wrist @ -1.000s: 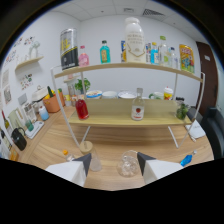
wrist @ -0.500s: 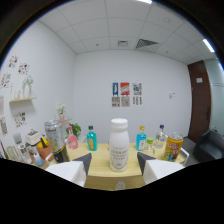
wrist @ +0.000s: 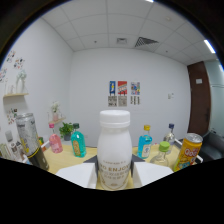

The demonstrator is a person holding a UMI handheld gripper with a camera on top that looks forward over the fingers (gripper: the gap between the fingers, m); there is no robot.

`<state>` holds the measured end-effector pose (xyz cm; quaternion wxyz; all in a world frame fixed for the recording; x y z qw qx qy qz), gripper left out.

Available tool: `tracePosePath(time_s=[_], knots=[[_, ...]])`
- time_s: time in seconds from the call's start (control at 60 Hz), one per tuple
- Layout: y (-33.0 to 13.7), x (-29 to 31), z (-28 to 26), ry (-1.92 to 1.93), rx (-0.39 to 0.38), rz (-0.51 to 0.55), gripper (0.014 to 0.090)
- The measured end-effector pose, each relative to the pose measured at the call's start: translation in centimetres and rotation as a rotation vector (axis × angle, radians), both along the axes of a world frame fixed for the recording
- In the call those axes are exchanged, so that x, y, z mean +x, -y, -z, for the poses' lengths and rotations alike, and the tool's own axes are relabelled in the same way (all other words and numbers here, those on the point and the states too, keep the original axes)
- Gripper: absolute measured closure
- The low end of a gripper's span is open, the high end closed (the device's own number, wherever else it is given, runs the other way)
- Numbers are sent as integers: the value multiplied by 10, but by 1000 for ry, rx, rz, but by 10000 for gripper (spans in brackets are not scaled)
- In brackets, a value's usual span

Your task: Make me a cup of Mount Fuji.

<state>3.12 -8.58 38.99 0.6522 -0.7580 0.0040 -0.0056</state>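
White bottle (wrist: 114, 150) now sits closer between the fingers (wrist: 114, 176), which look closed on it, teal bottle (wrist: 77, 143) left of it — pick likely underway.

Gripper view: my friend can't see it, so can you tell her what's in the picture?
A white bottle with a white cap stands between the two fingers of the tool. Around it on the yellow shelf are two blue bottles, a pink one, a yellow can and a small plant.

Between my white fingers (wrist: 75, 175) stands a white bottle (wrist: 114, 150) with gold lettering. Beyond it I see a teal bottle (wrist: 77, 145), a pink bottle (wrist: 55, 142) and a yellow can (wrist: 187, 151).
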Motion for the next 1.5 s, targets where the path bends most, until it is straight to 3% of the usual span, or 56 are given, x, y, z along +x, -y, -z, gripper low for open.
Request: tracePosePath(time_s=[0.217,0.383,0.533,0.75,1.0,1.217,1.5], knots=[[16,-8,-23,-3,29,-46,557],[58,-5,-68,-53,127,-94,559],[100,19,-48,-86,152,-102,561],[131,77,97,-87,-18,-15,561],[138,101,240,-32,-205,-22,560],[129,104,284,213,-253,-91,560],[121,101,275,878,-222,-208,564]])
